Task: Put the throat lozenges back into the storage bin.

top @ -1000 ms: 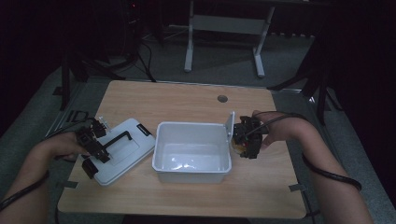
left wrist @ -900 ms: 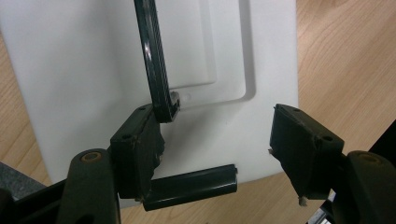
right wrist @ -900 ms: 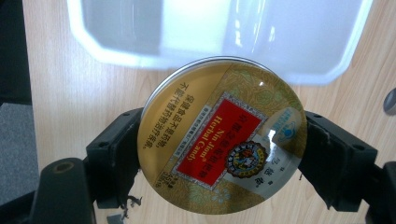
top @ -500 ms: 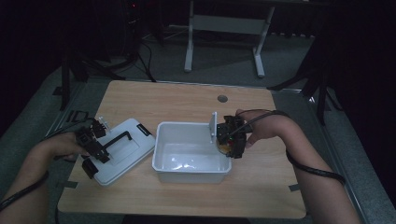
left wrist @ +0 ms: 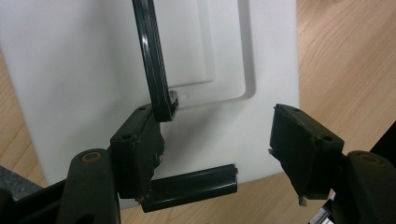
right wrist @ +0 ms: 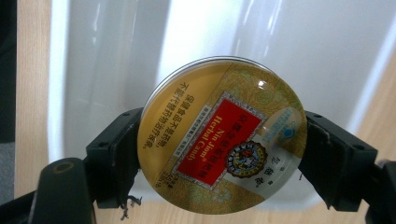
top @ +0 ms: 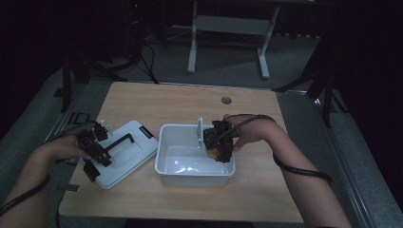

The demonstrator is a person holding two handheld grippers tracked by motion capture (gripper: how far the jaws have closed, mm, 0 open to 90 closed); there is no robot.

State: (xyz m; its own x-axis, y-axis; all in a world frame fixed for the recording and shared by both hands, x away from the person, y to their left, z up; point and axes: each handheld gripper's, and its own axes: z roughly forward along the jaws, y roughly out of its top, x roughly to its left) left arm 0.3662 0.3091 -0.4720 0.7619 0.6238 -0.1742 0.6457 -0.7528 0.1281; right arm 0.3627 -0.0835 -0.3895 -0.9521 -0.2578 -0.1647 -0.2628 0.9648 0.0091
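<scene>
— Our right gripper (right wrist: 219,154) is clamped on the round tin (right wrist: 223,135), over the white bin (top: 177,164). Label?
— "Herbal Candy". Our left gripper (left wrist: 210,154) stands apart over the lid (left wrist: 70,56), one jaw touching its black handle (left wrist: 154,70).

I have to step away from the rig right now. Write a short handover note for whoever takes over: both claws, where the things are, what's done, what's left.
Right claw: shut on the round candy tin, held by its edges over the right end of the white bin.
Left claw: open, over the white lid, one jaw against its black handle, nothing gripped.
Things: the bin sits mid-table; the lid lies flat on the wooden table to the bin's left.
Done: lid off, tin picked up and brought to the bin.
Left, probably: lower and release the tin inside the bin, then grip the lid handle and put the lid on.
</scene>
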